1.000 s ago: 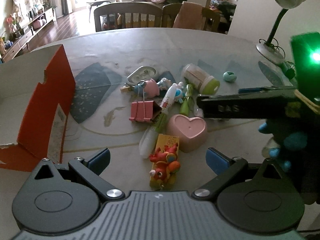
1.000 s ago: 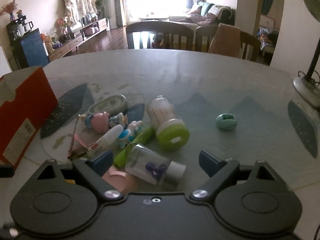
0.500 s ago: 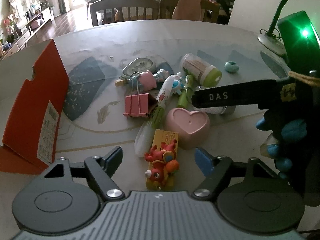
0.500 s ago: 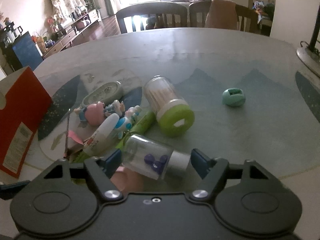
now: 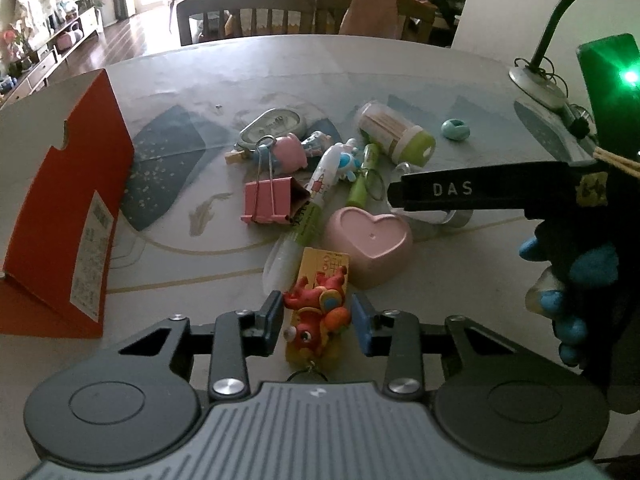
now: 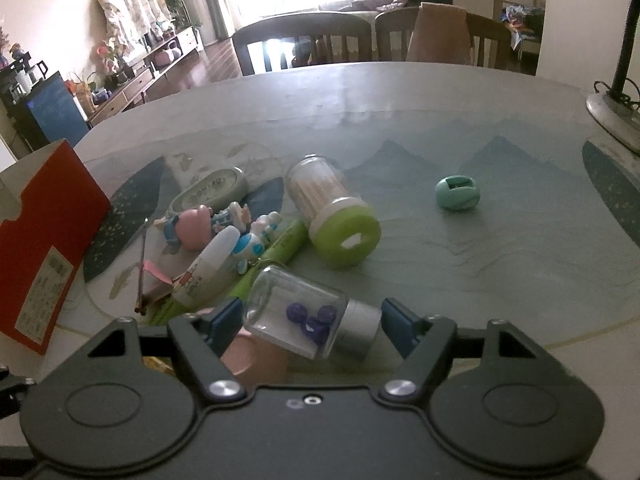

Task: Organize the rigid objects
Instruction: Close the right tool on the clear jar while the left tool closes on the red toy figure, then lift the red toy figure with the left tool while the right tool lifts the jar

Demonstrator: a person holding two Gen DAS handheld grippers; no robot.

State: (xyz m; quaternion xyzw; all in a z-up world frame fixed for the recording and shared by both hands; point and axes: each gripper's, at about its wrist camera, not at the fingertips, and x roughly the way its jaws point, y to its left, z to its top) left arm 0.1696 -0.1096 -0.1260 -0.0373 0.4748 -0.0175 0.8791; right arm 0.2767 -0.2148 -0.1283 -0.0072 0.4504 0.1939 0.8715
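Barely begun: every item sits loose on the tabletop (image 5: 400,64), none sorted.

Your left tool (image 5: 316,320) is narrowed around the red cartoon keychain (image 5: 320,312), pads just beside it on either side; I cannot tell whether they are bearing on it yet. Your right tool (image 6: 312,320) stands wider, straddling the small glass bottle with purple beads (image 6: 308,316), which lies on its side with gaps showing at both ends, so I judge it not gripped. The orange box (image 5: 68,216) at the left shows nothing placed in it from these views. The pink heart dish (image 5: 368,244), pink binder clip (image 5: 272,200), toothpick jar (image 6: 332,212), pens, figurines and teal round item (image 6: 456,194) remain in one pile or near it. Nearly all the sorting is left.
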